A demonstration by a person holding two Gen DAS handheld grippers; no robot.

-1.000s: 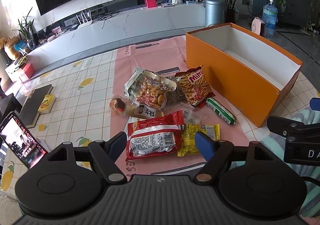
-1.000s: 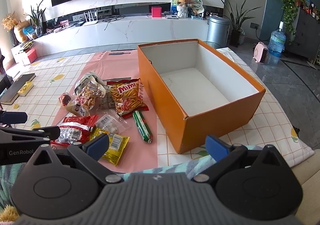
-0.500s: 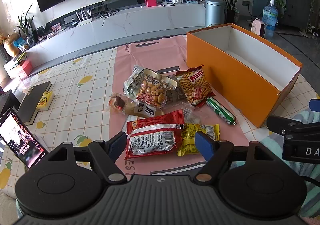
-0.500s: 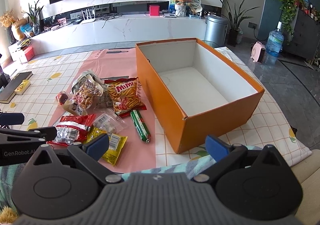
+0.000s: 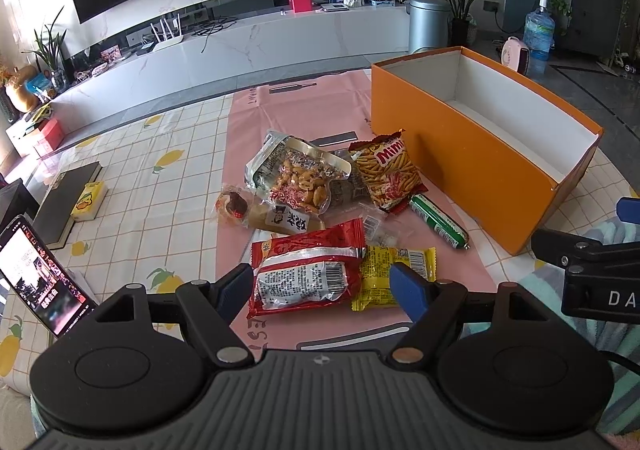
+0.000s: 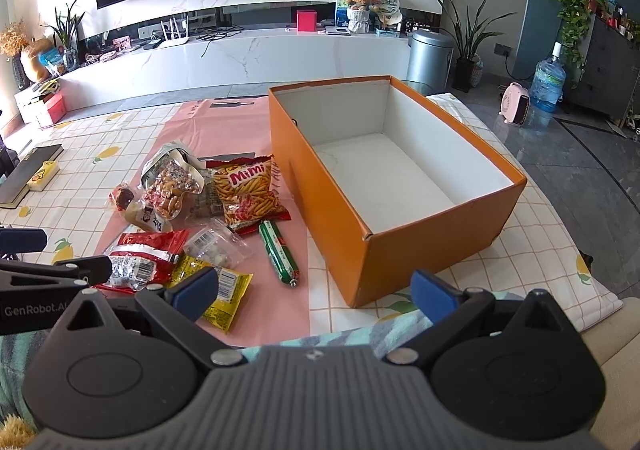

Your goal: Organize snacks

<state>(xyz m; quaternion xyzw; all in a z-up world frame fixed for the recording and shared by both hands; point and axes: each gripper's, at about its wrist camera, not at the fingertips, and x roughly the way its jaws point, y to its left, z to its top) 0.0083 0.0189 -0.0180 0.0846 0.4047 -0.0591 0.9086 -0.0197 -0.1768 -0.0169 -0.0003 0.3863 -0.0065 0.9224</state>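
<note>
Checked cloth and a pink mat [image 5: 304, 117] cover the counter [image 5: 160, 177], where the snacks lie heaped: a red packet [image 5: 308, 270] nearest, a yellow packet [image 5: 394, 274] touching it, a green sausage [image 5: 438, 219] beside the orange box [image 6: 332, 185]. Left tool [image 5: 324, 286] hovers released just before the red packet; right tool [image 6: 316, 294] hangs spread wide near the box corner, gripping nothing.
</note>
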